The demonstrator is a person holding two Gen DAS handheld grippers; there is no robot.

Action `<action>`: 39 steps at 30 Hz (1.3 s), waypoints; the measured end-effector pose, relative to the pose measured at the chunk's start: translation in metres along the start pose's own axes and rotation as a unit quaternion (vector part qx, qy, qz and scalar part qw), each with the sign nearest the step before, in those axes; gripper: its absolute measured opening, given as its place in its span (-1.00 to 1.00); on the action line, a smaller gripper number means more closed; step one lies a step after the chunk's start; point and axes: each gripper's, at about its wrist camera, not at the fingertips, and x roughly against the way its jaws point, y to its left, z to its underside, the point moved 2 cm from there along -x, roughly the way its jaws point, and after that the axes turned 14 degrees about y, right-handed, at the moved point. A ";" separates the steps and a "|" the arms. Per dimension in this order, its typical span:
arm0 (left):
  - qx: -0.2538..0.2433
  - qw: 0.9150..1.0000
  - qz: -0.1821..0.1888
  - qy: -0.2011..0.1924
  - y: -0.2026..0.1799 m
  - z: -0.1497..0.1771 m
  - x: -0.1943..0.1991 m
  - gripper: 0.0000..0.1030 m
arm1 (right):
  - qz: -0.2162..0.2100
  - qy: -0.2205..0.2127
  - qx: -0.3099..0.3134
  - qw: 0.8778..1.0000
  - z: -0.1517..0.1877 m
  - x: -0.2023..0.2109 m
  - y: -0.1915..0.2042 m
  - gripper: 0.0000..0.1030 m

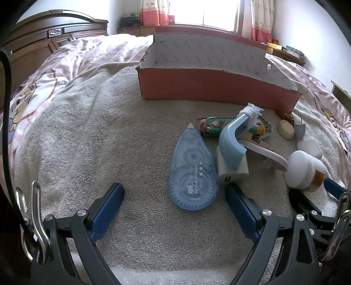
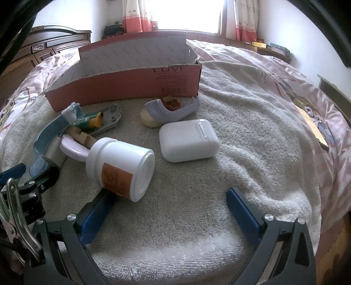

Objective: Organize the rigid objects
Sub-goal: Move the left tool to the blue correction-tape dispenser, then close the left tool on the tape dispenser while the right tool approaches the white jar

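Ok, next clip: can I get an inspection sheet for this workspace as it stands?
Surface: beige towel spread over a pink patterned bedspread.
Job's things: blue correction tape, white bottle on its side, white earbud case, all loose on the towel; red cardboard box behind them, inside not fully visible.
Clutter: tangled pile of small items, including a blue curved plastic piece and a lavender tape dispenser.
Grippers: left claw open, empty; right claw open, empty.
Cables: black cable at the left edge.
Surroundings: dark wooden furniture, curtained window.
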 end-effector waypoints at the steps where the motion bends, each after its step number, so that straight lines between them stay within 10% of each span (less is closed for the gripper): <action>1: 0.000 1.000 0.000 0.000 0.000 0.000 0.000 0.85 | 0.000 0.000 0.000 1.000 0.000 0.000 0.001 0.99; 11: 0.000 1.000 0.005 0.001 0.001 -0.002 -0.004 0.83 | -0.024 0.009 0.002 1.000 -0.001 0.003 -0.007 0.99; 33: -0.057 0.998 0.020 -0.010 -0.008 -0.016 0.007 -0.20 | -0.087 -0.004 0.031 0.996 0.008 0.031 -0.009 0.93; 39: -0.059 0.998 0.029 0.006 0.002 -0.006 0.013 -0.20 | -0.102 -0.024 0.057 0.993 0.008 0.042 0.003 0.91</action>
